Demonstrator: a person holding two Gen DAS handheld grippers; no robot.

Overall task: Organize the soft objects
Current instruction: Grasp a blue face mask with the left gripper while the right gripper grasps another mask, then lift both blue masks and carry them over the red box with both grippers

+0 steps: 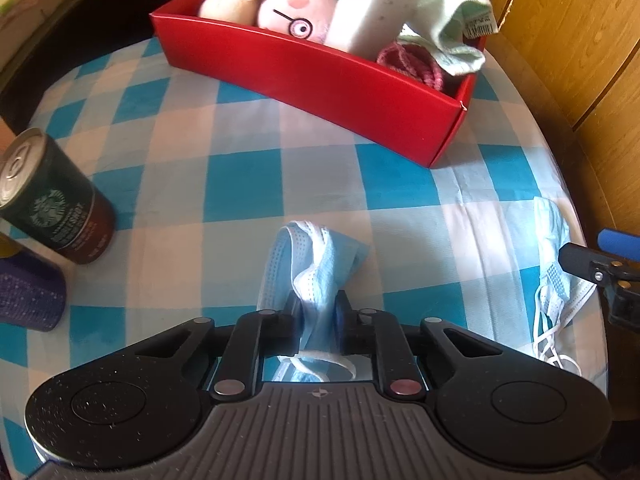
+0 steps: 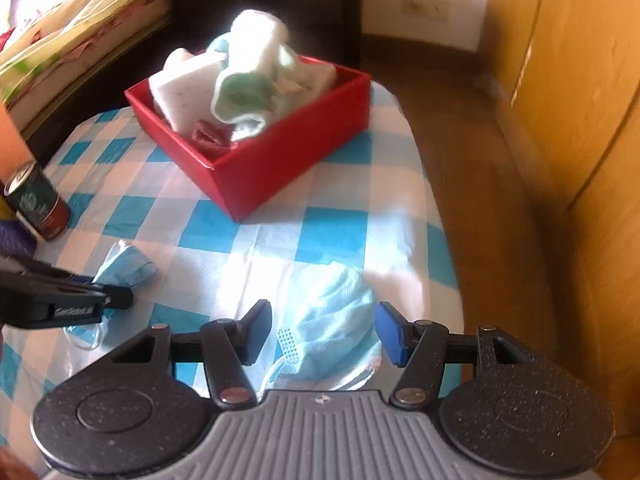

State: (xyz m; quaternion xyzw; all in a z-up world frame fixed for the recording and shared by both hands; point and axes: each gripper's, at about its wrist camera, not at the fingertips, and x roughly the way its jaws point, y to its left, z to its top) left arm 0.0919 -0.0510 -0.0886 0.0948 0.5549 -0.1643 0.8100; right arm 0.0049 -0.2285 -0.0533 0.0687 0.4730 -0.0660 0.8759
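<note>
While the left gripper [image 1: 318, 308] is clamped tight on a crumpled blue face mask [image 1: 312, 264], the right gripper [image 2: 324, 332] sits with its jaws apart, straddling a second blue mask [image 2: 332, 320] near the table's right edge without pressing on it. Both masks are on the blue-and-white checked cloth [image 1: 240, 168]. Further back, the red box [image 1: 320, 84] already holds a pink plush toy [image 1: 296, 12], a white sponge [image 1: 376, 4] and a pale green towel [image 1: 452, 12]. Off to the left there's a dark coffee can [image 1: 52, 200], standing upright
</note>
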